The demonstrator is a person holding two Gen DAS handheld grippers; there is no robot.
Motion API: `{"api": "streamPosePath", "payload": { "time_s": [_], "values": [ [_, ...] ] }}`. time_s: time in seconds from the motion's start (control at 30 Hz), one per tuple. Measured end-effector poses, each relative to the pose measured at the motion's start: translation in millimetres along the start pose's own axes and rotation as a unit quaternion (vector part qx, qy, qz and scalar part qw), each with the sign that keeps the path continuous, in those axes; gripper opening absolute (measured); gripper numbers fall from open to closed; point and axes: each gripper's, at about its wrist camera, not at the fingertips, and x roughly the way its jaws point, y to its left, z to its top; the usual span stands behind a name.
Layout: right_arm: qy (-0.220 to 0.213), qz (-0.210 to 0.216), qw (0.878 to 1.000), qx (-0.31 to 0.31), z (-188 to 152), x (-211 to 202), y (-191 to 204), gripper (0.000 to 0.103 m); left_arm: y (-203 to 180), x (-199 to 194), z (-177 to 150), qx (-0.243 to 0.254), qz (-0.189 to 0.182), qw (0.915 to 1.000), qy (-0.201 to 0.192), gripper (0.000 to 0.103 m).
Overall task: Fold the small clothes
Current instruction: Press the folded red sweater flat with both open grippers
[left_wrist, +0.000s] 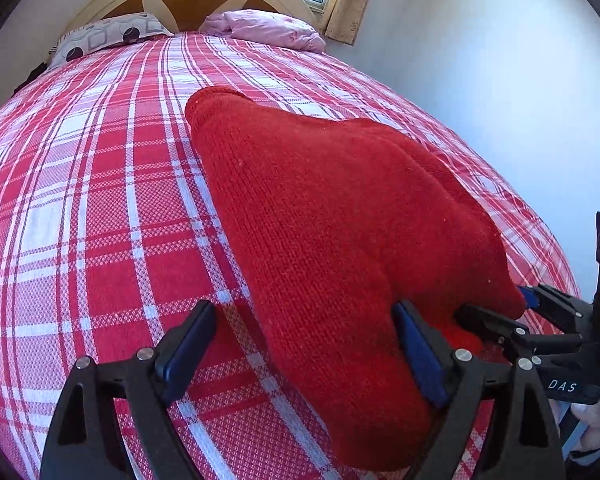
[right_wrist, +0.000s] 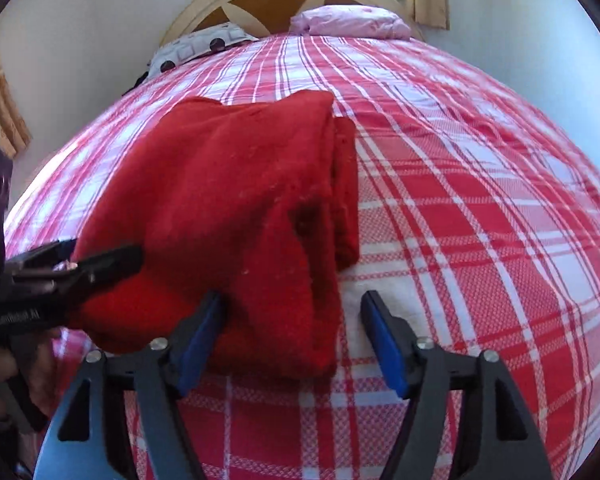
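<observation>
Bed (right_wrist: 480,208) with folded red garment (right_wrist: 236,208) lying near its foot — flat, layers stacked. Left gripper (left_wrist: 304,354) and right gripper (right_wrist: 292,340) stand wide at its near edge, holding nothing — apparently releasing the finished fold.

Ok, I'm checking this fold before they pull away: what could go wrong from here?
Both the left gripper and the right gripper have open jaws straddling the near edge of the red knit garment; a finger could snag the knit on withdrawal and drag the top layer open.
The two grippers sit close together at that edge, so they might bump.
In the right wrist view a lower layer pokes out on the right; the fold may slump.
</observation>
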Motion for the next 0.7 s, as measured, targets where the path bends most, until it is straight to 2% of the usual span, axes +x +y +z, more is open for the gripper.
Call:
{"api": "streamPosePath", "payload": {
  "time_s": [0.07, 0.2, 0.3, 0.37, 0.5, 0.6, 0.7],
  "values": [
    [-0.002, -0.011, 1.0, -0.018, -1.3, -1.8, 5.6, 0.071, 0.4, 0.3, -0.1, 0.002, 0.002, 1.0, 0.001, 0.089],
    [0.0, -0.006, 1.0, -0.012, -3.1, -6.1, 3.5, 0.071, 0.7, -1.2, -2.0, 0.001, 0.002, 1.0, 0.002, 0.089],
    [-0.002, -0.009, 1.0, -0.009, -4.4, -18.5, 2.9, 0.066, 2.0, -3.8, -4.1, -0.003, 0.001, 1.0, 0.0, 0.089],
    [-0.015, -0.024, 1.0, -0.012, -4.7, -31.1, -0.5, 0.058, 2.3, -3.5, -4.0, -0.005, 0.0, 1.0, 0.0, 0.089],
    [-0.062, -0.04, 0.997, -0.009, 9.8, -52.6, -1.8, 0.056, 0.6, -3.4, -4.8, 0.001, 0.007, 1.0, 0.001, 0.09],
    [-0.069, -0.027, 0.997, -0.017, 29.2, -45.4, 5.1, 0.051, 1.4, -3.1, -4.8, 0.0, 0.007, 1.0, 0.002, 0.09],
    [-0.058, -0.016, 0.998, -0.021, 43.9, -23.6, 9.0, 0.048, 1.2, -3.6, -5.0, 0.0, 0.008, 1.0, 0.001, 0.09]
  ]
}}
